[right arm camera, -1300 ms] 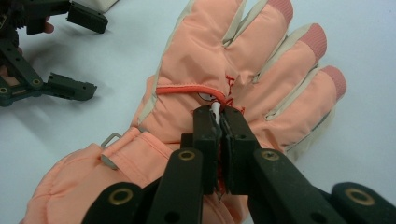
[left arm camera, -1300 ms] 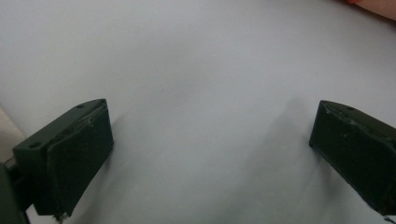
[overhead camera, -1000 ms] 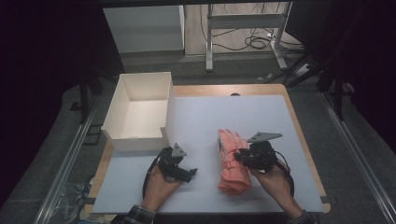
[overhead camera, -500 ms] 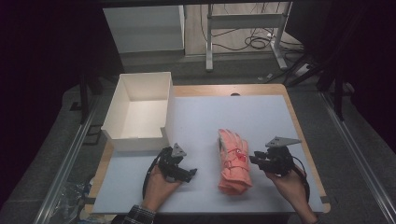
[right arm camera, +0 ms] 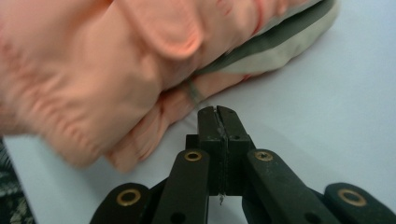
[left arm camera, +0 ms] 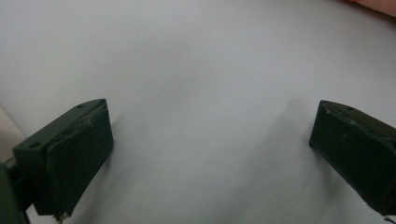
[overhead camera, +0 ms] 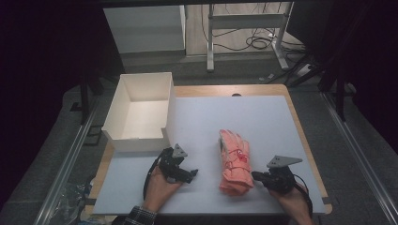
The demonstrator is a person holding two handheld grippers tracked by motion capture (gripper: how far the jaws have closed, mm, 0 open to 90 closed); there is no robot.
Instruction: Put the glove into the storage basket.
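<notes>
A pair of salmon-pink gloves (overhead camera: 234, 161) lies stacked on the white mat (overhead camera: 267, 122), fingers pointing away and cuff toward the near edge. My right gripper (overhead camera: 256, 176) sits low at the right of the cuff end, pointing left at it. In the right gripper view its jaws (right arm camera: 218, 112) have just been closing and now meet with nothing between them, their tips just short of the glove's (right arm camera: 116, 60) lower edge. My left gripper (overhead camera: 191, 174) rests left of the gloves, held in a hand. Its jaws (left arm camera: 210, 144) stand wide open over bare mat.
An open white box (overhead camera: 136, 142) stands at the mat's left, just beyond the left gripper. The wooden table edge (overhead camera: 307, 154) runs along the right, close to the right hand. Beyond the table are a white cabinet and cables on the floor.
The right hand has moved right and toward the near edge, sinking from over the gloves to the mat beside their cuff, and its jaws have closed. The left hand has not moved.
</notes>
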